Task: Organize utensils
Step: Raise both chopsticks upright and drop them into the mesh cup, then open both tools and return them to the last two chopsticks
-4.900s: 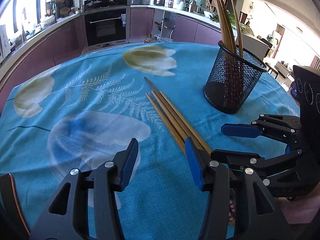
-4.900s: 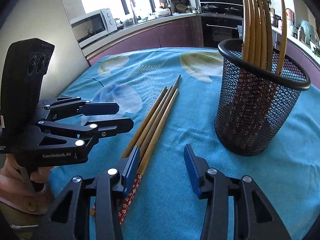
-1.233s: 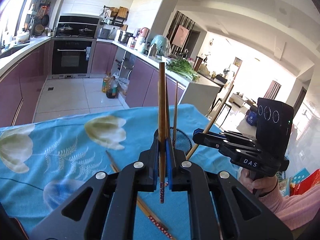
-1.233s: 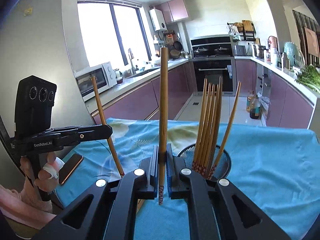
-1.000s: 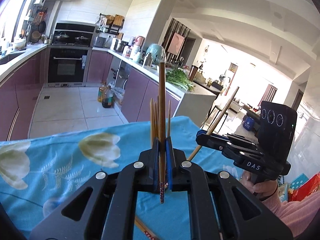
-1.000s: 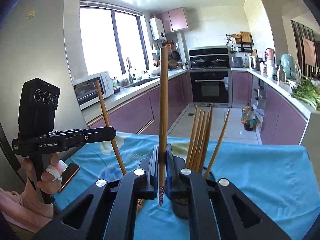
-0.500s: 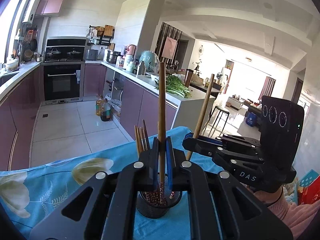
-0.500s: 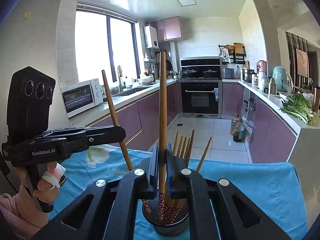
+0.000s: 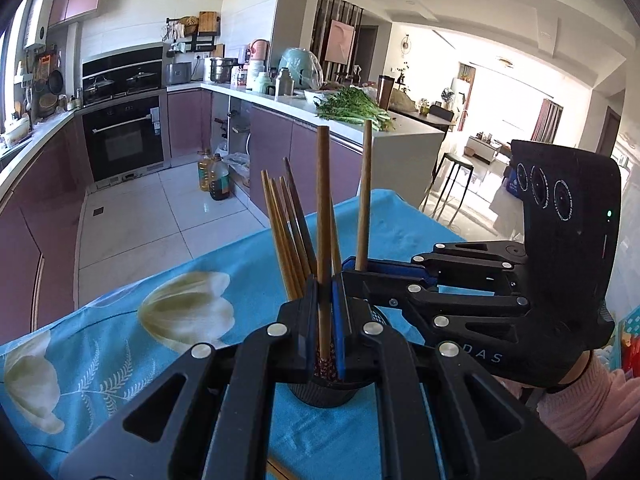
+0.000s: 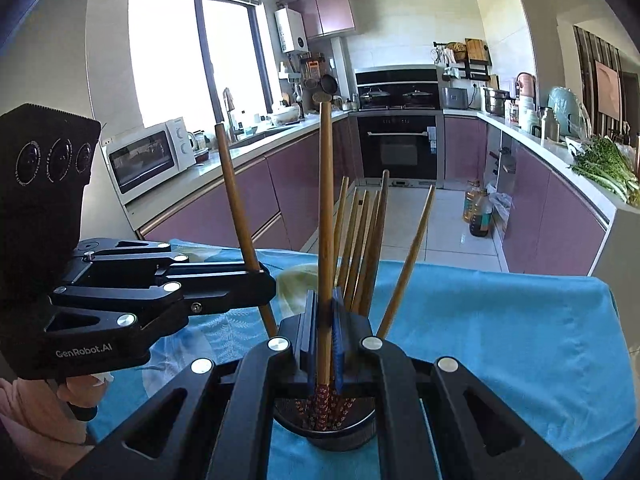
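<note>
My left gripper (image 9: 325, 320) is shut on an upright wooden chopstick (image 9: 323, 216), its patterned lower end over the black mesh holder (image 9: 316, 394). My right gripper (image 10: 325, 332) is shut on another upright chopstick (image 10: 325, 216), its patterned end at the holder's mouth (image 10: 360, 426). Several chopsticks (image 10: 362, 248) stand in the holder. The right gripper shows in the left wrist view (image 9: 360, 270), holding its chopstick (image 9: 364, 196). The left gripper shows in the right wrist view (image 10: 262, 280) with its chopstick (image 10: 236, 196).
The holder stands on a table under a blue floral cloth (image 9: 120, 344), whose far edge (image 10: 520, 276) drops to the kitchen floor. A chopstick end (image 9: 280, 470) lies on the cloth by the left gripper's base. Purple cabinets and an oven (image 10: 400, 148) stand beyond.
Both grippers picked a chopstick up from the cloth, turned it upright and have come down together over the holder. The patterned ends now sit at its mouth.
</note>
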A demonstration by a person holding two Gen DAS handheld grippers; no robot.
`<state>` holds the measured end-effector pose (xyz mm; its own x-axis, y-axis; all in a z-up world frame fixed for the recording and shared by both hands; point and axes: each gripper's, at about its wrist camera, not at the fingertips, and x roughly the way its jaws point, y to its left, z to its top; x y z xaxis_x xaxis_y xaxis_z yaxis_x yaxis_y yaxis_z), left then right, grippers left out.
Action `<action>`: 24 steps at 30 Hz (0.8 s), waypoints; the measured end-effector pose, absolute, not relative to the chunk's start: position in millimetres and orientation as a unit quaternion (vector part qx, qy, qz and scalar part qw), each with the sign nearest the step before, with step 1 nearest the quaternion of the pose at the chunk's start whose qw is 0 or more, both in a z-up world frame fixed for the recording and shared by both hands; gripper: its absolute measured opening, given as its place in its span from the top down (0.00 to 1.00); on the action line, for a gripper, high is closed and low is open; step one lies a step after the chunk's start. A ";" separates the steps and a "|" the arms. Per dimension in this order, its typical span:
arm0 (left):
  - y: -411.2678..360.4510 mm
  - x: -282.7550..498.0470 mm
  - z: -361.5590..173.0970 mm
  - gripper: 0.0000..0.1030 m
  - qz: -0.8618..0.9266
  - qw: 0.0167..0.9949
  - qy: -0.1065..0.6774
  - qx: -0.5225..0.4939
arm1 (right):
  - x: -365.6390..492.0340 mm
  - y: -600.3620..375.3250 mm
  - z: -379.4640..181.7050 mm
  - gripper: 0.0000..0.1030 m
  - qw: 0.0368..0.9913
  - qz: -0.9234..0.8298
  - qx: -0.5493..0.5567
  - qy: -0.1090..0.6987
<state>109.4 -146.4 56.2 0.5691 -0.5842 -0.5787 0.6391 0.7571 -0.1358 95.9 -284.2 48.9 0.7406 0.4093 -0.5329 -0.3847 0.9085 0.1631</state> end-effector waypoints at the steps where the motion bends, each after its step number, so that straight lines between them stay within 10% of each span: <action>1: -147.1 111.1 54.1 0.93 -0.344 0.884 0.314 0.045 | 97.7 -284.1 48.1 0.94 0.932 0.212 0.022 0.294; 24: -142.1 108.4 39.3 0.73 -0.308 0.895 0.316 0.060 | 95.3 -279.6 33.4 0.85 0.929 0.203 0.044 0.306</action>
